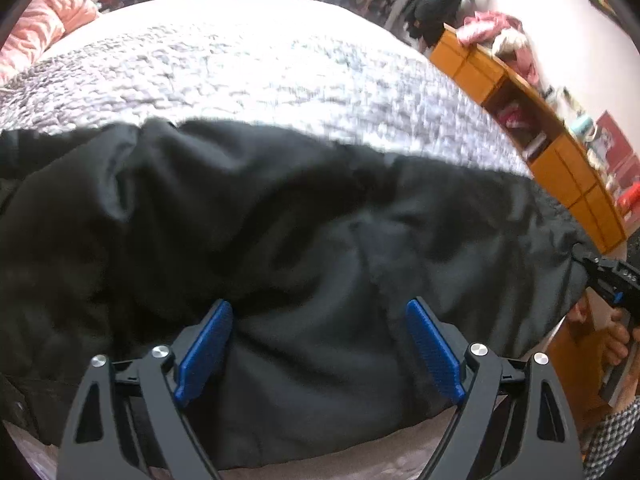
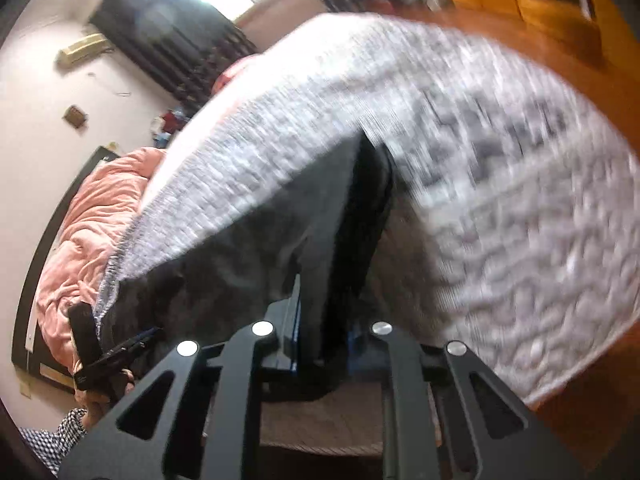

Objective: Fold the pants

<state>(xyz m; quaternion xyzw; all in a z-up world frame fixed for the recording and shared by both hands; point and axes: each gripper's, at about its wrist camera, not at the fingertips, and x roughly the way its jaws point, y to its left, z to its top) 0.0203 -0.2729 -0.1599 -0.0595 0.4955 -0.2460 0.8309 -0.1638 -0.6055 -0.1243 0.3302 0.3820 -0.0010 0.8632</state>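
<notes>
Bedroom setting, seen first from the left wrist: a bed (image 1: 280,80) covered with a grey-white textured blanket fills the upper half, with a pink quilt (image 1: 32,36) bunched at its far left corner and an orange wooden shelf unit (image 1: 560,160) standing along the right wall, clothes heaped on its top. Black pants (image 1: 280,220) lie spread across the near part of the bed, creased and rumpled, reaching from the left edge of the view to the right. Left gripper (image 1: 320,344) hovers over the near edge of the pants with its blue pads (image 1: 206,350) wide apart and nothing between them; cloth lies beneath the gap. At the far right edge the right gripper (image 1: 604,276) meets the end of the pants, a hand (image 1: 616,340) behind it. From the right wrist, heavily blurred: the bed (image 2: 500,200) tilts across the frame, the pink quilt (image 2: 88,232) lies at left against a pale wall, orange wood shows at upper right. Right gripper (image 2: 322,344) is clenched on a dark fold of the pants (image 2: 312,240), which rises from between its fingers and stretches away over the blanket. Lower left, the left gripper (image 2: 116,352) is small and dark beside the pants' edge; its state cannot be told from this view.
</notes>
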